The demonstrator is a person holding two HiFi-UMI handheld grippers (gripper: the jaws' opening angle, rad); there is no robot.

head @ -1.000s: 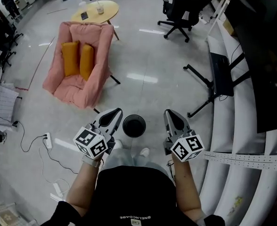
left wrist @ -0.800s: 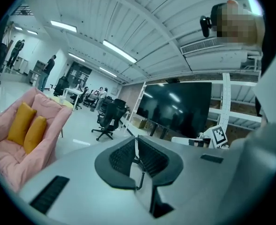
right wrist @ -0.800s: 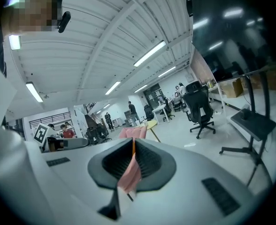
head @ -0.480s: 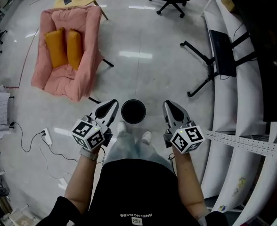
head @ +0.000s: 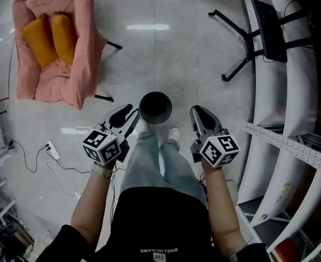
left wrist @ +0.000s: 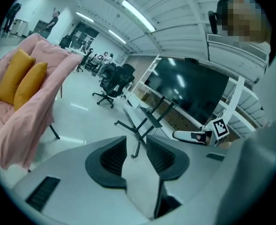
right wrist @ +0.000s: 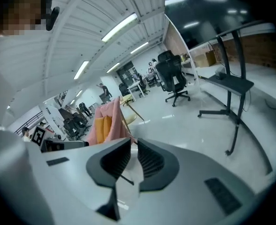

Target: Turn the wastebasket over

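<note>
Black plastic, round and mouth-up: the wastebasket [head: 155, 107] stands upright on the pale, glossy floor [head: 166, 59], not yet turned over. Just below it in the head view are the person's light shoes [head: 173, 134], toes almost at its rim.

The left claw [head: 131, 113] reaches in from the basket's left side, its tips close to the rim. Contact looks unlikely, though the steep angle leaves that unsure. Its jaws have just been opening and now stand moderately apart, and its own view shows only floor between them. The right claw [head: 196, 112] sits to the basket's right, a little further off. Its jaws have also just been opening but show only a narrow slit, with nothing in it.

Up and left of the wastebasket is a pink armchair [head: 67, 53] holding two orange cushions [head: 51, 34]. Up and right of it stands a black monitor stand [head: 256, 37] on splayed legs. Well to the left of the basket, a white power strip [head: 52, 150] lies on the floor.
</note>
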